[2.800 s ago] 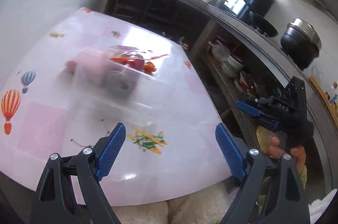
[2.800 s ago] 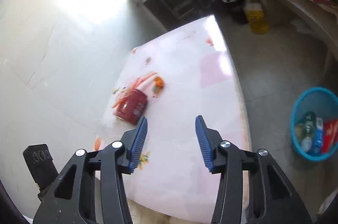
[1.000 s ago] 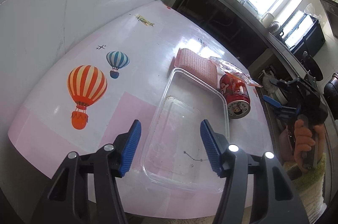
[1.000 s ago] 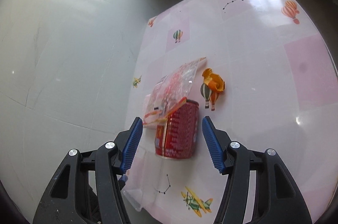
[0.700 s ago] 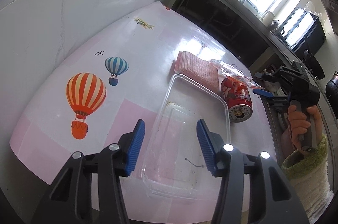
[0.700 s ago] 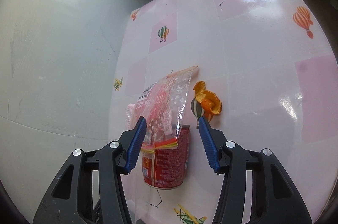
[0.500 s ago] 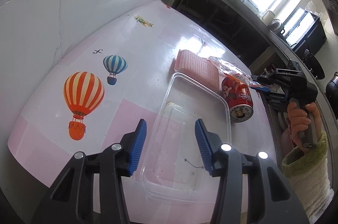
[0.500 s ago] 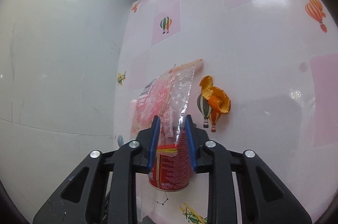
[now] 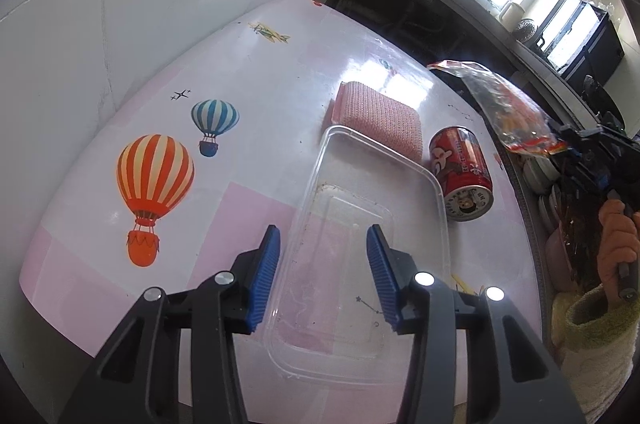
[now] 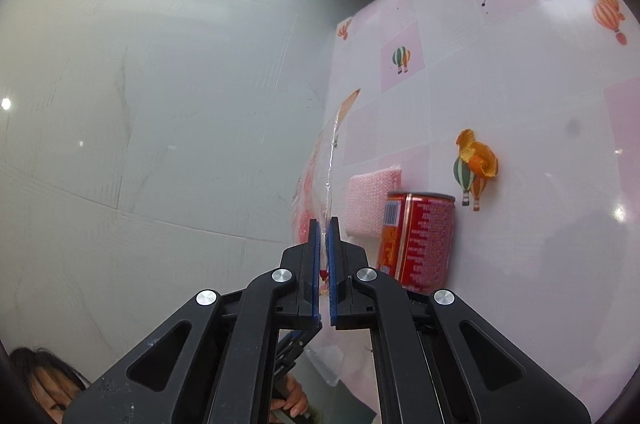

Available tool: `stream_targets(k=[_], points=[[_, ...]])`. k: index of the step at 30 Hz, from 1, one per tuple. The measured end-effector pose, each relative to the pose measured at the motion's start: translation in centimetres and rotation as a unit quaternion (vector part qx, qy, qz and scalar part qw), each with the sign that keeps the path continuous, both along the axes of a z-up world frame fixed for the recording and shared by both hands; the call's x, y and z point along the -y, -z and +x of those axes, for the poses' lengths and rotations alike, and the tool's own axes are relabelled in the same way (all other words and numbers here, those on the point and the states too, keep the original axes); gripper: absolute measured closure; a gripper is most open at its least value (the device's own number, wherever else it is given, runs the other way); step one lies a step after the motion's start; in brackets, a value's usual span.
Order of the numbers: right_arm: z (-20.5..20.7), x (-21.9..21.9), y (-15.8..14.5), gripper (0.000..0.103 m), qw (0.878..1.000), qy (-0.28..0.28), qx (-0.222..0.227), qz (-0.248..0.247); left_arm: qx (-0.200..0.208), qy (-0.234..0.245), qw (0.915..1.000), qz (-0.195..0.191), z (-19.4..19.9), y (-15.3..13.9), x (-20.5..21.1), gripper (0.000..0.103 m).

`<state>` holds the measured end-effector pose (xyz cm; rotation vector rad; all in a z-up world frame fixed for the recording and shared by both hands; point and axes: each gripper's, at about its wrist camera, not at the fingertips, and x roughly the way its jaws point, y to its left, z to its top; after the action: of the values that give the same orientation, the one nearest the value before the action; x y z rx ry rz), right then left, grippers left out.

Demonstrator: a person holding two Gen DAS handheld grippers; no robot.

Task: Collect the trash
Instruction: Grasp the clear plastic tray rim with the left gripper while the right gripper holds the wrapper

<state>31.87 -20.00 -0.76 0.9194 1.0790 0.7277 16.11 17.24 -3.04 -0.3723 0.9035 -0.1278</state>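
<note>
My right gripper (image 10: 323,224) is shut on a clear plastic snack wrapper (image 10: 316,180) with red print and holds it lifted above the table; it shows in the left wrist view (image 9: 504,108) hanging from that gripper (image 9: 568,140). A red can (image 9: 460,174) lies on its side on the table, also in the right wrist view (image 10: 416,240). An orange peel (image 10: 478,156) lies beyond it. My left gripper (image 9: 322,256) is open over the near end of a clear plastic tray (image 9: 360,248).
A pink sponge (image 9: 378,120) lies at the tray's far end, next to the can. The table (image 9: 120,104) has a pink balloon-print cover and stands against a white tiled wall (image 10: 160,104). Dark counters and shelves (image 9: 440,4) run behind it.
My right gripper closed on the wrapper that lay over the can and lifted it off the table. My left gripper narrowed a little and stayed over the tray.
</note>
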Motion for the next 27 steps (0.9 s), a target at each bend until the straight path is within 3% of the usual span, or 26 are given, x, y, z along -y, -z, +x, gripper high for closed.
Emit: stream_targets(k=[5,14,18,27], points=[[-4.7,2.9,-0.4,0.101,1.000,0.019,0.009,0.010,-0.007,-0.001,0.9995,0.030,0.5,0.3,0.3,0.070],[-12.3,7.5,1.9,0.101,0.997,0.082,-0.016,-0.003,-0.015,0.008,0.9976,0.068,1.2,1.0,1.1,0.088],[-14.4,8.7,3.6,0.101,0.994,0.099,-0.037,0.002,-0.015,0.011,0.9981,0.059,1.0,1.1,1.1,0.097],[-15.7,8.7,5.8,0.100,0.991,0.114,-0.066,0.013,-0.002,0.010,0.9996,0.027,-0.1,0.0,0.5,0.100]])
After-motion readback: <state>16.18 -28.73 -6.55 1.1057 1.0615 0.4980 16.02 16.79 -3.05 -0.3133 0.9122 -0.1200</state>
